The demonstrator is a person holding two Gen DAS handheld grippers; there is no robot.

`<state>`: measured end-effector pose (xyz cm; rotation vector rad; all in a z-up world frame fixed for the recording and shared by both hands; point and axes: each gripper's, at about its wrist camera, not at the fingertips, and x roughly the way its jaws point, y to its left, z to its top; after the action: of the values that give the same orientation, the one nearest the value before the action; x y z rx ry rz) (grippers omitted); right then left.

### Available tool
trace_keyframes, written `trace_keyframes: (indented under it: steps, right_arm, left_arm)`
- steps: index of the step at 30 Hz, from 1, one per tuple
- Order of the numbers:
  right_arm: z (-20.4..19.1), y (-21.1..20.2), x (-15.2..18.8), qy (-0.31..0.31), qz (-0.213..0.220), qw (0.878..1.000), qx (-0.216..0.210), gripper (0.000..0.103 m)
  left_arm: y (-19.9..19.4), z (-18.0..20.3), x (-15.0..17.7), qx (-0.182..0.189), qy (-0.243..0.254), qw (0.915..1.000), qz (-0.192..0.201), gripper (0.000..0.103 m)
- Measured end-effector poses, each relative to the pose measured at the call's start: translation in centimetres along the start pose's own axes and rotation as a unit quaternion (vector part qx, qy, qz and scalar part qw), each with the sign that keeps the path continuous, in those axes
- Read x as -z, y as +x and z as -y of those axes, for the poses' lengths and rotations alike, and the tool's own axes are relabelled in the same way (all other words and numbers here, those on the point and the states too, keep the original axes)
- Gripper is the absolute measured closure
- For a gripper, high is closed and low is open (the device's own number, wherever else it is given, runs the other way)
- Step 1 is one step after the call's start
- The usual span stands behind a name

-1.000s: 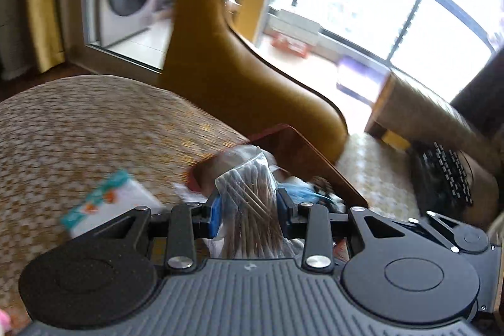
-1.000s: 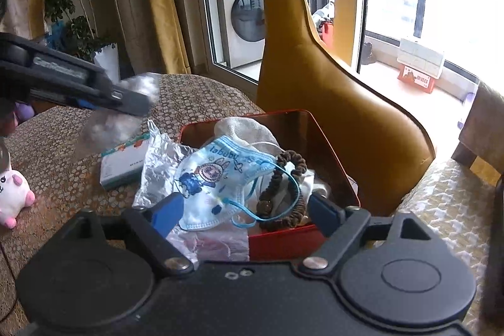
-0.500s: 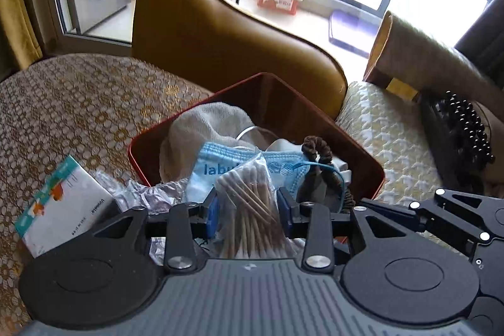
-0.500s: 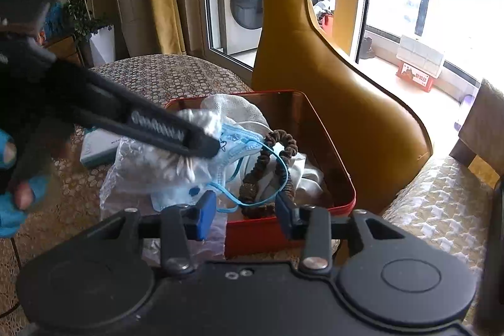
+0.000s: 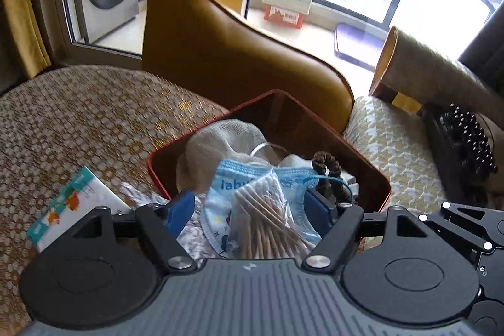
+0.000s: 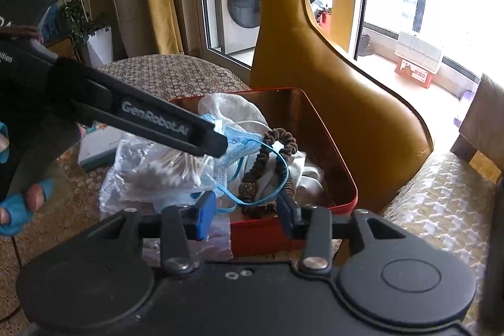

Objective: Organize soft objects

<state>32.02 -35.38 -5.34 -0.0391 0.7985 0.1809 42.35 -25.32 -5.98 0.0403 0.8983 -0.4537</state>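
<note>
A red tin box [image 5: 375, 178] [image 6: 343, 178] on the patterned table holds a beige cloth [image 5: 220, 134], a blue face mask [image 5: 233, 178] [image 6: 239, 144], a brown scrunchie [image 5: 327, 162] [image 6: 277, 156] and white fabric. My left gripper [image 5: 249, 203] is open; a clear bag of cotton swabs [image 5: 264, 216] [image 6: 163, 169] lies loose between its spread jaws, on the mask at the box's near-left edge. My right gripper [image 6: 245, 210] is open and empty, just before the box's front wall. The left gripper's finger [image 6: 176, 128] crosses the right wrist view above the bag.
A tissue pack [image 5: 69, 203] [image 6: 97, 147] and crinkled clear plastic [image 5: 138, 194] lie left of the box. A mustard chair back [image 5: 236, 59] stands behind the box, with a patterned seat cushion [image 5: 397, 147] to the right. A black keyboard-like object [image 5: 463, 140] sits far right.
My left gripper's jaws opened wide and released the cotton swab bag onto the mask. My right gripper's jaws also spread wider and it moved slightly closer to the box.
</note>
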Motion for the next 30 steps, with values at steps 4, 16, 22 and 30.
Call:
trace_keyframes:
  steps: [4,16,22,30]
  right_arm:
    - [-0.2,-1.7,-0.2,0.005,0.015,1.0,-0.009,0.059]
    - [-2.7,-9.0,0.5,0.015,0.073,0.997,-0.027,0.043]
    - [-4.6,-12.5,2.2,0.018,0.102,0.994,-0.036,0.038]
    - [-6.8,-15.6,4.4,0.038,0.135,0.989,-0.049,0.023]
  left_arm:
    - [-2.7,0.3,0.3,-0.007,0.015,0.9996,0.022,0.027]
    - [-12.8,0.5,5.4,-0.019,0.045,0.9955,0.081,0.027]
    - [-17.5,0.6,8.9,-0.016,0.05,0.9925,0.11,0.018]
    - [-22.1,0.2,13.8,-0.035,0.044,0.9891,0.136,0.013]
